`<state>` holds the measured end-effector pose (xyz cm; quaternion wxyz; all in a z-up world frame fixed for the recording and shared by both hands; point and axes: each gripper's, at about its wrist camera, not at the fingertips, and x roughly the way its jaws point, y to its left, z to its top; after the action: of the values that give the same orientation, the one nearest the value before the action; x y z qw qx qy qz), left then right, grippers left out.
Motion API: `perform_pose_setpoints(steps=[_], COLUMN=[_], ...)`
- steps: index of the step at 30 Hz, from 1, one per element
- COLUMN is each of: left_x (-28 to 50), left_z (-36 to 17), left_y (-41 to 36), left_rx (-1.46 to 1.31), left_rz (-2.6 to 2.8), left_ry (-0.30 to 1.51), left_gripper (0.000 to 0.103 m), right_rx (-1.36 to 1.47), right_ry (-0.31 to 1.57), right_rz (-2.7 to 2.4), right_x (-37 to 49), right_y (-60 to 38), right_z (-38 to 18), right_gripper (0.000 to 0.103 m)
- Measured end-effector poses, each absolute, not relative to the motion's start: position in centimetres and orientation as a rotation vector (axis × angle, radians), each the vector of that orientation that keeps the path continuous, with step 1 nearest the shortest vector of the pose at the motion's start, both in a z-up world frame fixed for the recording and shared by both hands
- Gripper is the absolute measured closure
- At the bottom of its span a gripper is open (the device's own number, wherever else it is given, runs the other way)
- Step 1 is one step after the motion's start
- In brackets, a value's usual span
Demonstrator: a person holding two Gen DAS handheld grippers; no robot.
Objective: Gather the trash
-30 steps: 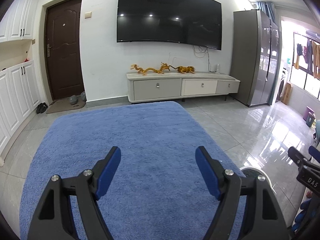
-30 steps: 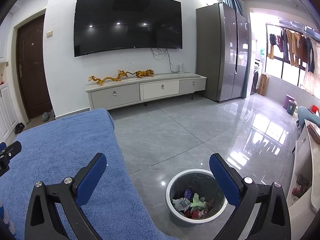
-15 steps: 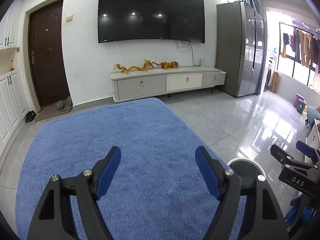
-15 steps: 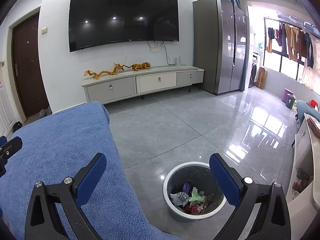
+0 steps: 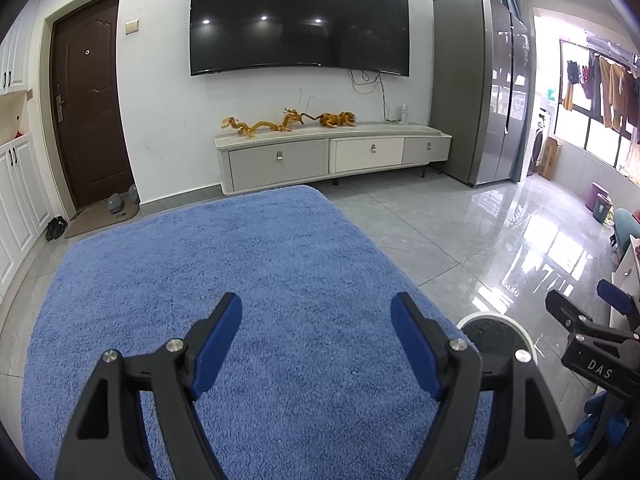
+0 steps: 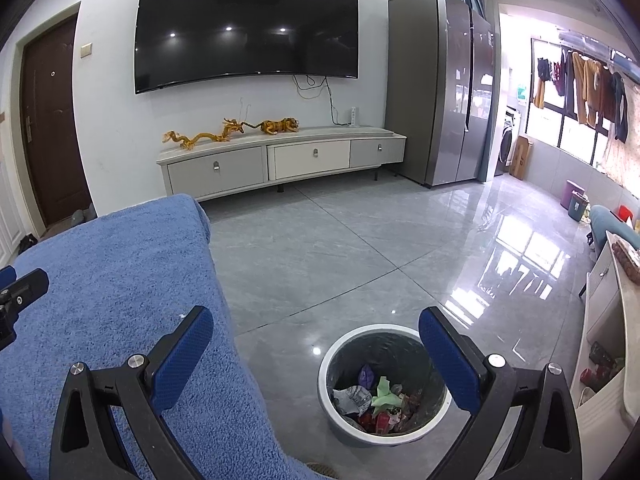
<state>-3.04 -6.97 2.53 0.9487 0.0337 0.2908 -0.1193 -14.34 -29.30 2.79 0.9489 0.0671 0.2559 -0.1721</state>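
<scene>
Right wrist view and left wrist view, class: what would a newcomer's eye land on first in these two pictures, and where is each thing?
The big black television on the far wall stands out first, above a low cabinet carrying golden dragon figures. Nearer, a blue fluffy cloth fills the left wrist view's foreground. On the grey floor beside it, between the open right tongs, stands a round bin holding crumpled trash.

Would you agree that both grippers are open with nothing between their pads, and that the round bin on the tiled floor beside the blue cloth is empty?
Not quite: the bin is not empty. The right wrist view shows crumpled paper and wrappers lying in it. The rest stands: the left gripper and right gripper are open with nothing between their pads, and the bin stands beside the blue cloth.
</scene>
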Motion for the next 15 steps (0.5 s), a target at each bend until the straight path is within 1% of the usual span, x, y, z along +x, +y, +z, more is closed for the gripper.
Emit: perform_pose_setpoints(steps=[15], left_x=[-2.86], left_z=[1.89], left_y=[-6.38], left_rx=[0.061], left_rz=[-0.24], left_ry=[0.608], left_gripper=[0.027], right_rx=[0.124], right_ry=[0.547], right_rz=[-0.349], right_x=[-13.48], right_y=[-29.29], right_z=[2.19], right_gripper=[0.0])
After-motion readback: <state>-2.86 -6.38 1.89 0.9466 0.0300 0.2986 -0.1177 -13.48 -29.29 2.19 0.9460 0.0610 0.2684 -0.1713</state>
